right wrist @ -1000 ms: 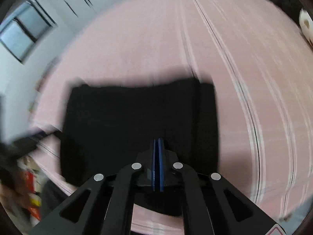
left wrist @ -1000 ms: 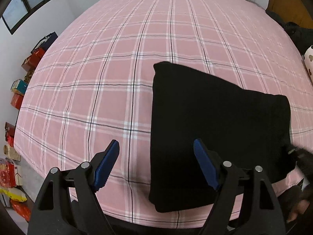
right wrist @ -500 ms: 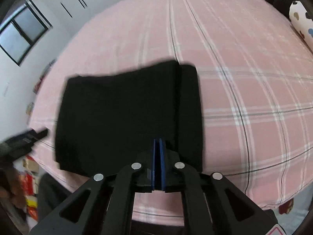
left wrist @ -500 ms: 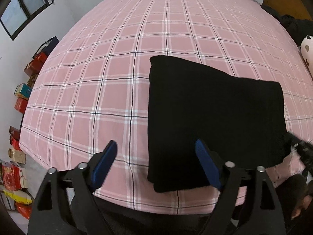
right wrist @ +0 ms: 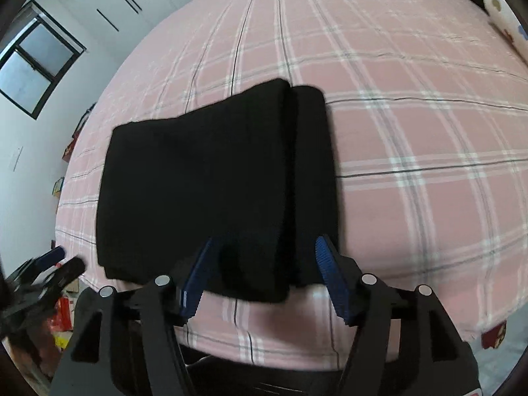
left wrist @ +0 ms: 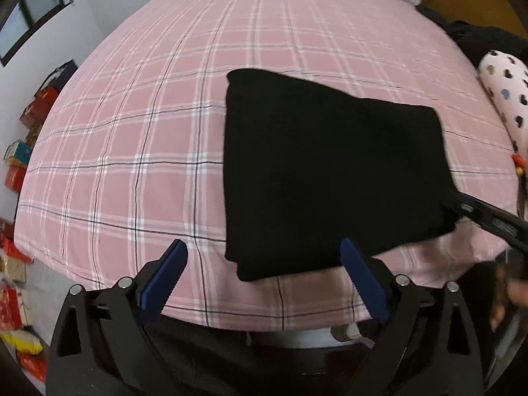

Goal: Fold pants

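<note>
I have the black pants (left wrist: 330,175) lying folded into a compact rectangle on the pink plaid bedsheet (left wrist: 132,125), close to the near edge of the bed. In the right wrist view the fold shows as two stacked layers, the upper one stopping short and leaving a narrow strip of the lower layer exposed along its right side. My left gripper (left wrist: 264,277) points steeply down at the near edge of the bed; its jaws are opening and already stand wide, and the near left corner of the pants appears between the blue pads (left wrist: 165,277) in the picture, though the pads press on nothing. My right gripper (right wrist: 264,274) is likewise angled steeply downward over the near edge of the pants; its jaws are opening, with a rounded bulge of black fabric sitting between the pads (right wrist: 328,277), and the cloth does not look pinched by either one. In the left wrist view the right gripper shows as a dark bar at the pants' right edge, with a blurred hand (left wrist: 508,297) below it. Coloured boxes (left wrist: 19,165) line the floor along the white wall to the left, and a spotted pillow (left wrist: 505,92) lies at the right.
</note>
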`<move>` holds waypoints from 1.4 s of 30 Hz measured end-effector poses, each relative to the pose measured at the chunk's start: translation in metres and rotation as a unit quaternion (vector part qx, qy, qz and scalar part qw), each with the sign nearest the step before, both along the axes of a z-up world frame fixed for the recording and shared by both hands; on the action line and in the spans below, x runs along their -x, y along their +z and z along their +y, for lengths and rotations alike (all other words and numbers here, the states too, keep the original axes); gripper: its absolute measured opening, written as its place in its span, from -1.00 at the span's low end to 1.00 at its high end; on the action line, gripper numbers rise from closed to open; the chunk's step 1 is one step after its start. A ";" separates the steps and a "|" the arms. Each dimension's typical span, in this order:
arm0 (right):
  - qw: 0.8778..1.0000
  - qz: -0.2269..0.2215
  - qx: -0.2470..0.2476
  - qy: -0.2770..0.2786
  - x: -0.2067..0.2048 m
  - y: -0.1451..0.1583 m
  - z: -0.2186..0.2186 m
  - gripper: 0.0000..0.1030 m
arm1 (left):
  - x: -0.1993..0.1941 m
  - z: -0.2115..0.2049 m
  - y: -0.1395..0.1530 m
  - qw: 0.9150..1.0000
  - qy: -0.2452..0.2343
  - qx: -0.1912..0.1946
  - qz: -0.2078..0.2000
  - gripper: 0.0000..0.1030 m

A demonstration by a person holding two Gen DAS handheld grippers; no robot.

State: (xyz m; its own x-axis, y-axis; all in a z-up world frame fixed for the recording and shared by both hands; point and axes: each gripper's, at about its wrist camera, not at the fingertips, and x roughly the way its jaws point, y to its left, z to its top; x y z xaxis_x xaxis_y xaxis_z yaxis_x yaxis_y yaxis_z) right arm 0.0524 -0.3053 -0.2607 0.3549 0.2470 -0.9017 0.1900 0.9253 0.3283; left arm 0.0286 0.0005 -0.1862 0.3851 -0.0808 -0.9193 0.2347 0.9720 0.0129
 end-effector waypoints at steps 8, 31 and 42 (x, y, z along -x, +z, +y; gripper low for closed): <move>0.999 -0.014 -0.041 -0.005 -0.008 0.009 -0.012 -0.66 | 0.016 -0.003 0.007 0.999 -0.036 0.026 -0.013 0.81; 0.960 -0.087 -0.176 0.200 -0.094 0.122 0.268 -0.68 | 0.023 0.216 0.056 0.979 0.179 0.063 -0.073 0.81; 0.953 -0.031 -0.113 0.281 -0.123 0.086 0.419 -0.68 | 0.063 0.328 0.047 0.953 0.294 0.044 -0.059 0.81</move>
